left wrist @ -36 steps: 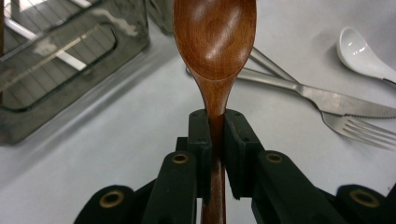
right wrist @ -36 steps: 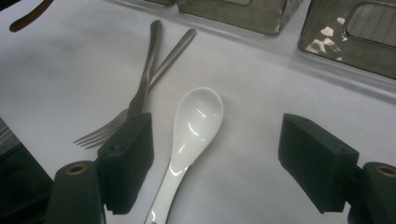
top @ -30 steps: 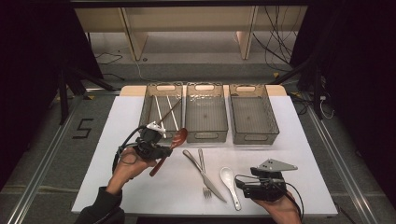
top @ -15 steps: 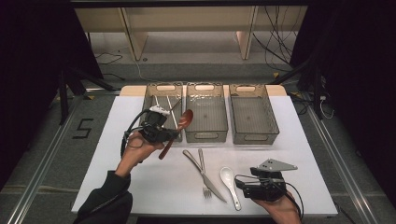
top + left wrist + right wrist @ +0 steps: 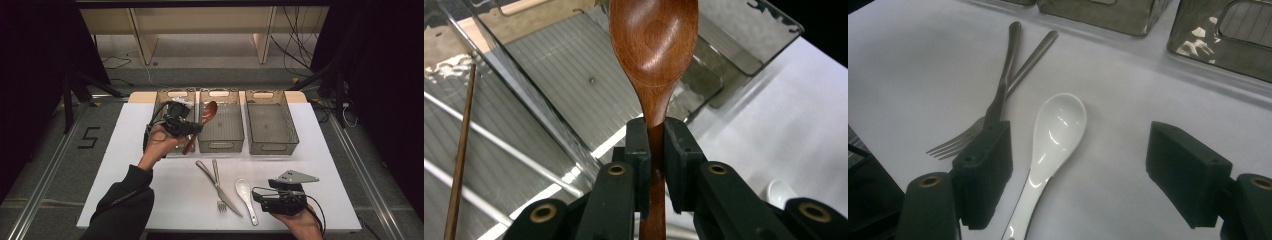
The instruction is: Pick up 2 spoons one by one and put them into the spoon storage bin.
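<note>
We see a white rectangular table (image 5: 125, 175) with three clear, smoke-tinted plastic bins side by side along its far edge: the left bin (image 5: 162, 97), the middle bin (image 5: 221, 145) and the right bin (image 5: 272, 145). Nearer us on the bare white top lie a steel table knife (image 5: 220, 188) and a steel fork (image 5: 218, 182), their handles crossing, with a white ceramic soup spoon (image 5: 246, 196) just to their right.
</note>
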